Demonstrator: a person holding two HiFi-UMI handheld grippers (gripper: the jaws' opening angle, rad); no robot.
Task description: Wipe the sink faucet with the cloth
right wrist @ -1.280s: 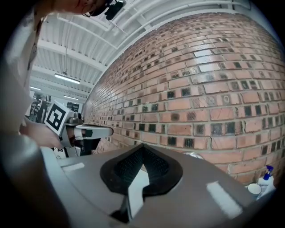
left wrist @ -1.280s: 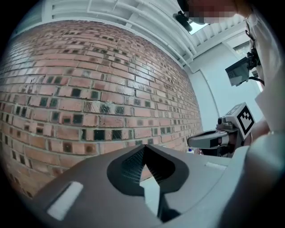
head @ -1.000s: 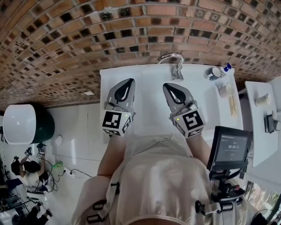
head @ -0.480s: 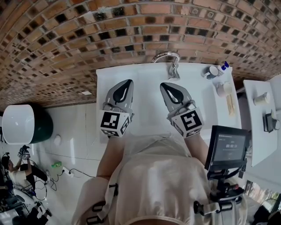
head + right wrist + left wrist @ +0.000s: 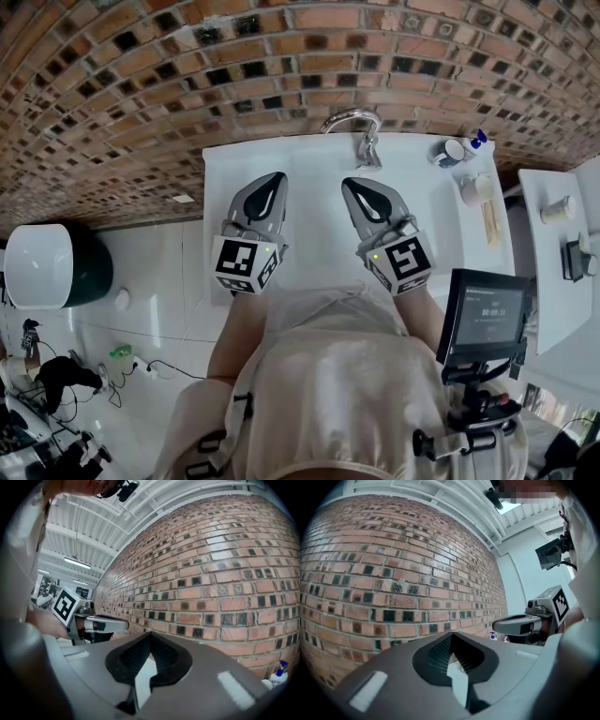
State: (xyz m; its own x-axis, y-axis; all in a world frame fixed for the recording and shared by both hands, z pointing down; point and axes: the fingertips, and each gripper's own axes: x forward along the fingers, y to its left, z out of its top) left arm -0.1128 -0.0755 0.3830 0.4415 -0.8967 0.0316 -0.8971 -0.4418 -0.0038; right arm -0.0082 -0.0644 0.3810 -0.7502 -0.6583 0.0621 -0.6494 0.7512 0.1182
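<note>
1. While hovering over white sink (image 5: pixel 422 216), gripping nothing: left gripper (image 5: pixel 277 175) jaws pinched together, empty; right gripper (image 5: pixel 350 184) same, tips meeting, empty.
2. Faucet (image 5: pixel 364 139) at sink's back edge against brick wall (image 5: pixel 281 56), ahead of both grippers, apart from them.
3. Cloth: not spotted in any view.
4. Judging progress: nil, no wiping possible yet. Left to do: find and grab cloth, wipe faucet.
</note>
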